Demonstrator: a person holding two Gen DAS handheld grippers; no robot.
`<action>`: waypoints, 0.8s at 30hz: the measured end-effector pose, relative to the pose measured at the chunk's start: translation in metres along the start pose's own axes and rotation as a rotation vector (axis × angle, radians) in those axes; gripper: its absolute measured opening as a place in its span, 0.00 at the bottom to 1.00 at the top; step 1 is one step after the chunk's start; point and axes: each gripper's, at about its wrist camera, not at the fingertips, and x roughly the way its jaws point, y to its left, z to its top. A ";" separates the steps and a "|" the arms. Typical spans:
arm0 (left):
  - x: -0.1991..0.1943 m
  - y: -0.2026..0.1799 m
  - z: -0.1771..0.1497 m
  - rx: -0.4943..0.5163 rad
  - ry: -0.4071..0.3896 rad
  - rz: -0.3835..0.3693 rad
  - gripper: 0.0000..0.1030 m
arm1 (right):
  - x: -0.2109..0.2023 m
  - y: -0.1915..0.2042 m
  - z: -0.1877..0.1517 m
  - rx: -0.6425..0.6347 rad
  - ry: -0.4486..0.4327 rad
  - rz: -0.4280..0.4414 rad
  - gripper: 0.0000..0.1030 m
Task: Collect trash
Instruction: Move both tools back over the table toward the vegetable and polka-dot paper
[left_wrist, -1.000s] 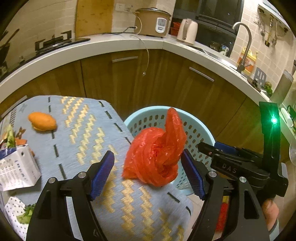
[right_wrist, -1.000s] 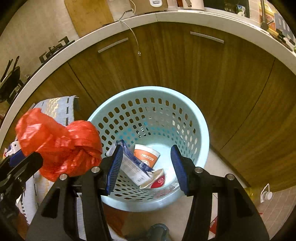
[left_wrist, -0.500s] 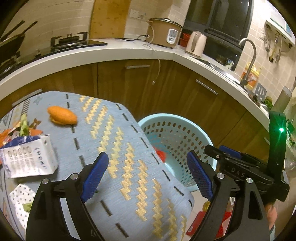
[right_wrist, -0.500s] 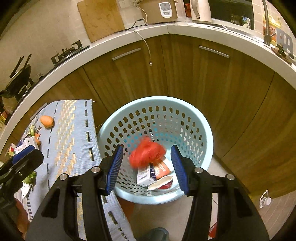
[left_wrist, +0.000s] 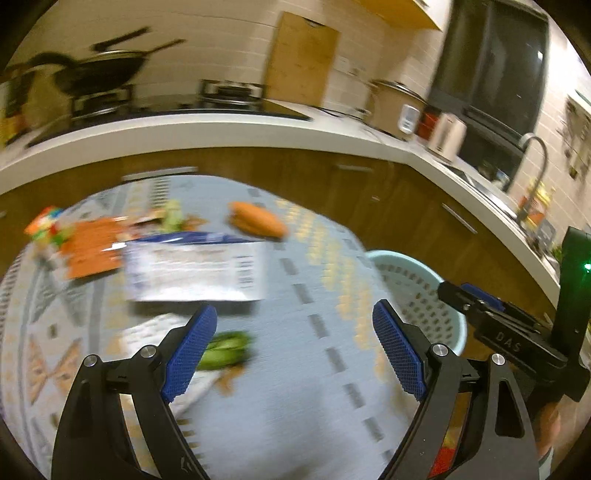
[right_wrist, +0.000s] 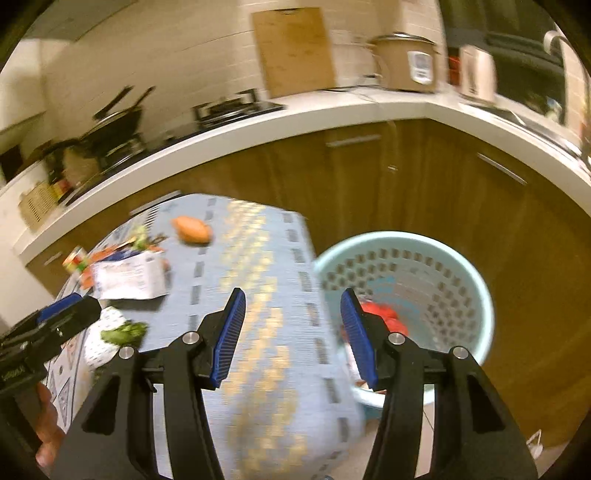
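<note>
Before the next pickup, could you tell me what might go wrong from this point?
1. Both views are motion-blurred, so a quick grab by the open left claw could miss the white printed carton.
2. The green vegetable scrap lies on a white patterned paper; pinching it may drag the paper along.
3. The light blue perforated plastic basket stands beside the table, below its edge, so releasing too early could drop trash on the floor.

A light blue perforated basket (right_wrist: 443, 258) is seen standing upright just beside the cloth-covered bench (right_wrist: 266, 332), with a crumpled red plastic bag (right_wrist: 384, 317) lying inside. On the bench, a flattened white carton (left_wrist: 195, 273), an orange wrapper (left_wrist: 92, 251) and green scraps (left_wrist: 225, 350) are left, all blurred.
</note>
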 end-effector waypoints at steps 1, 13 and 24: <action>-0.005 0.009 -0.002 -0.009 -0.005 0.017 0.82 | 0.002 0.009 0.000 -0.018 0.002 0.013 0.49; -0.029 0.103 -0.032 -0.116 0.040 0.128 0.80 | 0.029 0.125 -0.019 -0.262 0.068 0.172 0.48; -0.004 0.134 -0.050 -0.227 0.125 0.101 0.65 | 0.069 0.162 -0.036 -0.416 0.194 0.260 0.48</action>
